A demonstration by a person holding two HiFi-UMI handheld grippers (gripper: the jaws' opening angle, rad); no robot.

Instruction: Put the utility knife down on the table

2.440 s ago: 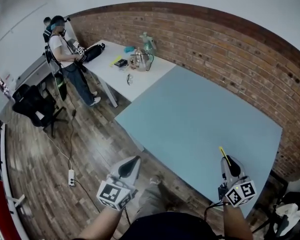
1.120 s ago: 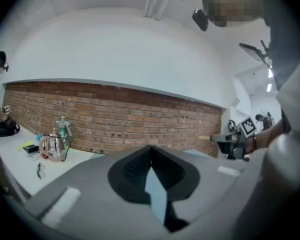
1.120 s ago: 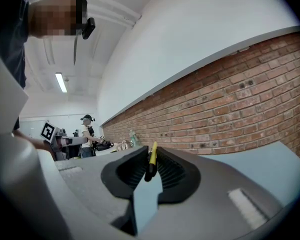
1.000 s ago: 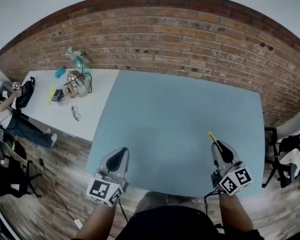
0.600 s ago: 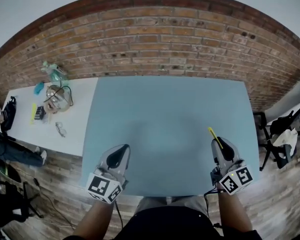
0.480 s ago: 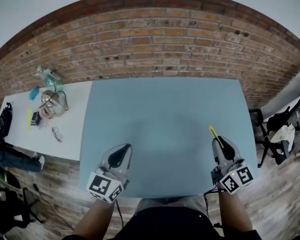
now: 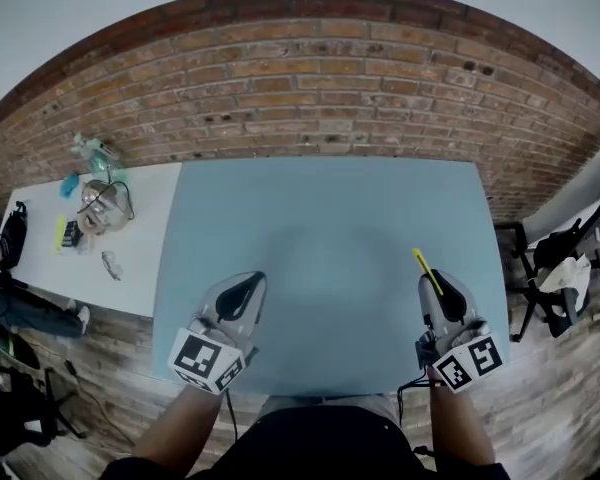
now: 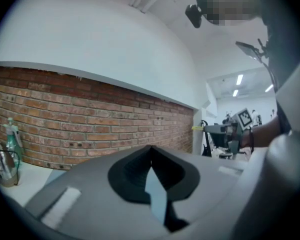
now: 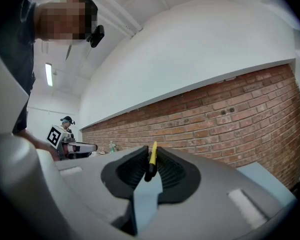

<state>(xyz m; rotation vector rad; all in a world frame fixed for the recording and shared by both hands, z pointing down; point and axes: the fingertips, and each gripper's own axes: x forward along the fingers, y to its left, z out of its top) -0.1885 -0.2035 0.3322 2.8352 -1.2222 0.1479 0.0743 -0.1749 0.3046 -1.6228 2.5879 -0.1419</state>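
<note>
**Knife in the grip, set-down not yet made**

Head view: the right hand-held gripper (image 7: 433, 286) is clamped on the slim yellow-and-black utility knife (image 7: 425, 270). The knife's yellow end pokes forward past the jaw tips, over the near right part of the large pale blue-grey worktop (image 7: 320, 208). The left hand-held gripper (image 7: 248, 288) hangs over the near left edge and carries nothing. The step in hand looks like bringing the knife to a spot on the bare surface. The next move calls for lowering it until it lies flat, then parting the jaws and backing off without dragging it. On the white side worktop (image 7: 40, 258) at the left stand a clear spray bottle (image 7: 93, 153) and a shiny rounded vessel (image 7: 100, 203). What either holds is too small to tell.

Left gripper view: the jaws are together with nothing between them. The spray bottle (image 8: 10, 134) at the far left looks green-tinted, but whether that is liquid I cannot tell.

Right gripper view: the black pads pinch the knife (image 9: 151, 160), its yellow end rising beyond them. It appears to be held clear of the worktop (image 9: 262, 176).
</note>
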